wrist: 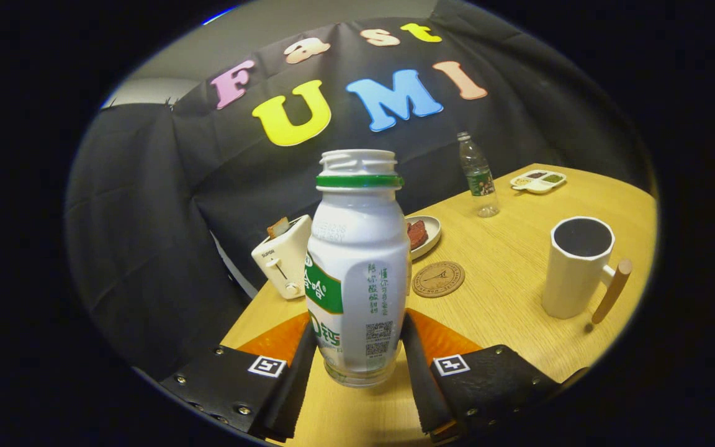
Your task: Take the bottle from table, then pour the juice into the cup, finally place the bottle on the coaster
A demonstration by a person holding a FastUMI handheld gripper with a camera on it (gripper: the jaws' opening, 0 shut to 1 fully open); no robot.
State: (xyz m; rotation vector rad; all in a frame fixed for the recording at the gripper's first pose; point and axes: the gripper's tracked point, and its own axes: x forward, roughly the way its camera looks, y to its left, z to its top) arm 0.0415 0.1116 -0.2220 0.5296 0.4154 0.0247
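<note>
Gripper (357, 354) clenched on bottle (357, 267), both fingers pressed to its lower sides; bottle held upright betw. them, cap off, mouth open, base seemingly just clear of table (506, 285); cup (575, 267) stood ahead & well to the right, wooden handle turned away to the right; coaster (437, 279) lay betw. bottle & cup, beyond the right finger; pour judged to need carry rightward, then tilt toward cup's open rim

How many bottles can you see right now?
2. The white bottle sits gripped between the jaws, cap off. A clear bottle stands far back on the table, beside the divided dish.
</note>
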